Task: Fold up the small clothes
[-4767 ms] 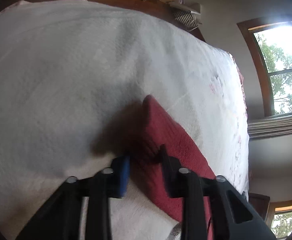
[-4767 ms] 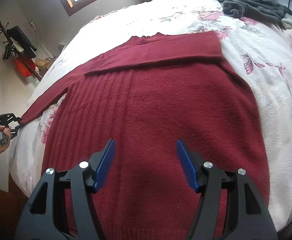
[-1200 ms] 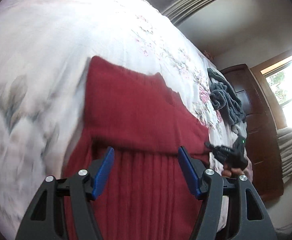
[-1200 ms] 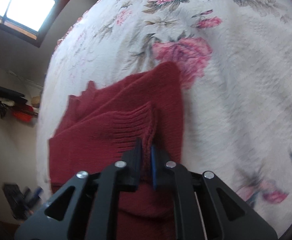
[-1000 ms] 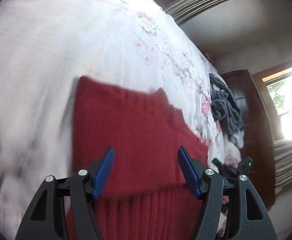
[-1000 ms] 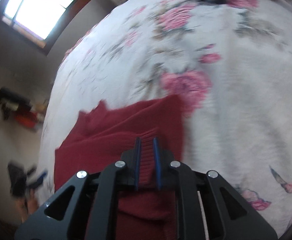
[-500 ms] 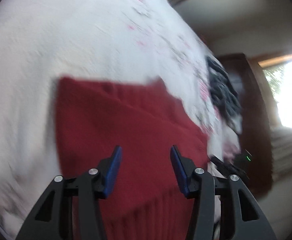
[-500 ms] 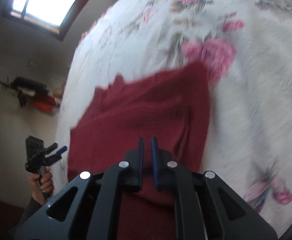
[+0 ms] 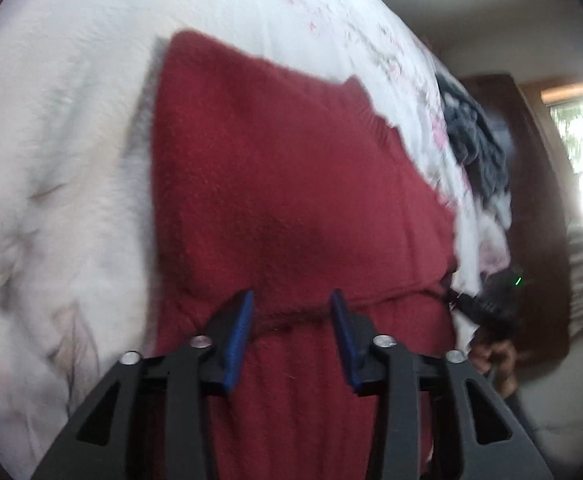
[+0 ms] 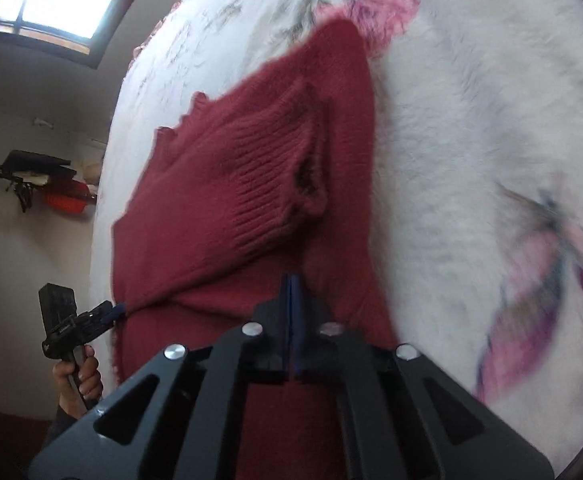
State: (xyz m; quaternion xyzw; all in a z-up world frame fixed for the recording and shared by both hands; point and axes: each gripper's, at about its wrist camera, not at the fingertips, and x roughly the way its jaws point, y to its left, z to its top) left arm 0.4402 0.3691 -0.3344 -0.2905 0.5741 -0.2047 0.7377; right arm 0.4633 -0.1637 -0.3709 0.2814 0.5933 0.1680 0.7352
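White floral bedspread [image 9: 71, 160] surrounds the red sweater [image 9: 291, 180]; left claw [image 9: 291, 320] spread, right claw [image 10: 293, 300] pinching its edge.

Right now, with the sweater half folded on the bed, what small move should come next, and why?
Probably close the left gripper on the folded edge of the red sweater. Its fingers are open, straddling that edge, while the right gripper is shut on the sweater's opposite side, so pinching both sides would let the fold be carried over evenly.

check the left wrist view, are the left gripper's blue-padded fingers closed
No, the left gripper stands open, a clear gap between its fingers over the dark red knitted sweater.
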